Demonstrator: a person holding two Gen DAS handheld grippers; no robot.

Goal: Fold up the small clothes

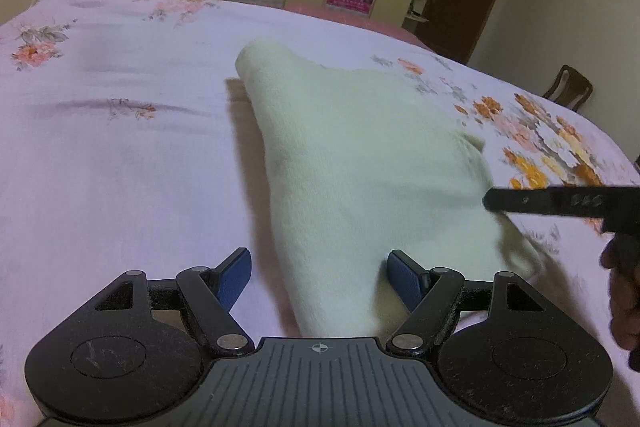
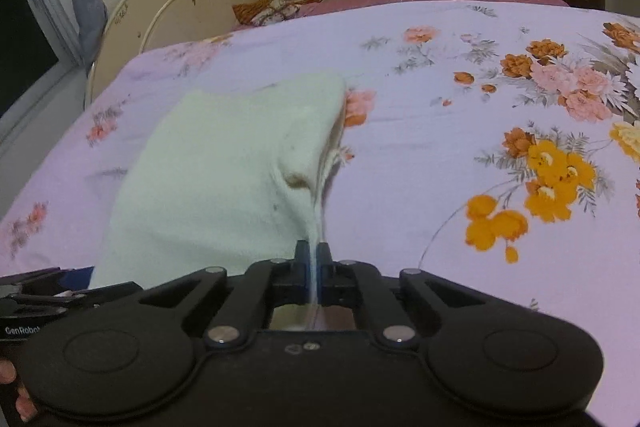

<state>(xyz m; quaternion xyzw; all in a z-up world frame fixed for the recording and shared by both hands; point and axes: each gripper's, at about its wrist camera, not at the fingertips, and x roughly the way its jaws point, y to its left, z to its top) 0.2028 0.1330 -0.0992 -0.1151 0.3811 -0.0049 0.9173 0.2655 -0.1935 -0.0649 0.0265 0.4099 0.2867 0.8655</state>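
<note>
The right gripper (image 2: 313,253) pinches the cream garment's (image 2: 224,167) edge near the bedspread's (image 2: 420,155) middle; the left gripper (image 1: 318,277) gapes wide around the cloth. That thin hold could slip.

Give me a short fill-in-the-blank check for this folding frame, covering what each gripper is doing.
1. The right gripper is shut on an edge of the ____ garment.
2. The left gripper has its jaws ____, with the garment lying between its blue pads.
3. The garment lies on a bedsheet printed with ____.

Missing words: cream-white; open; flowers
</note>
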